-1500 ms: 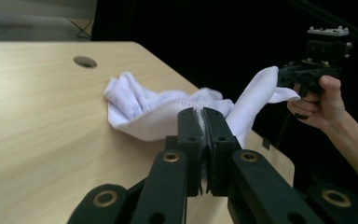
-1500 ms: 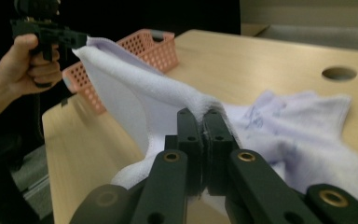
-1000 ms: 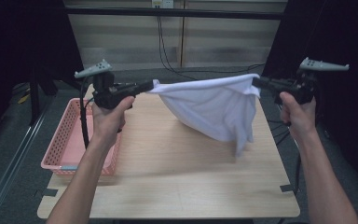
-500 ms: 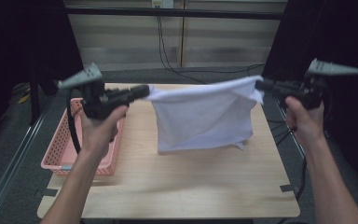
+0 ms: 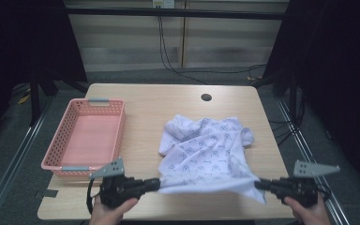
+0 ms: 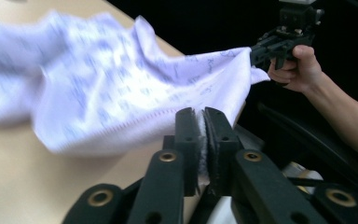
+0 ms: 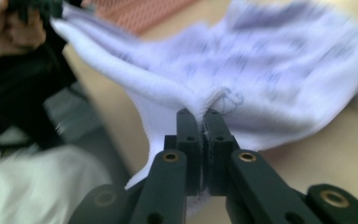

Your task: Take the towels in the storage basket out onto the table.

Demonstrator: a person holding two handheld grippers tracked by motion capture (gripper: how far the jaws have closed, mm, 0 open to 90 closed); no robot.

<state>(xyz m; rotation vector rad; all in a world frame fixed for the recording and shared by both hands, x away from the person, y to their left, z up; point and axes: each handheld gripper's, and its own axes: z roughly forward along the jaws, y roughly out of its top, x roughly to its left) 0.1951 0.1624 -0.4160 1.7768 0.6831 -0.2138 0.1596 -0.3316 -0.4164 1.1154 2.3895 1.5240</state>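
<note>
Fingers of both the left gripper (image 5: 155, 183) and right gripper (image 5: 258, 184) pinch the cloth (image 5: 206, 152) corners; I'd keep that edge taut while lowering it onto the table (image 5: 145, 101).

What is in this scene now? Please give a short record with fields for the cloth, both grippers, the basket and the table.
cloth: white patterned cloth, far part crumpled on the table, near edge stretched between the grippers
left gripper: jaws shut on the cloth's near left corner
right gripper: jaws shut on the near right corner
basket: pink basket left of the cloth, apart from it, nothing inside
table: wooden table, round hole near far edge
</note>
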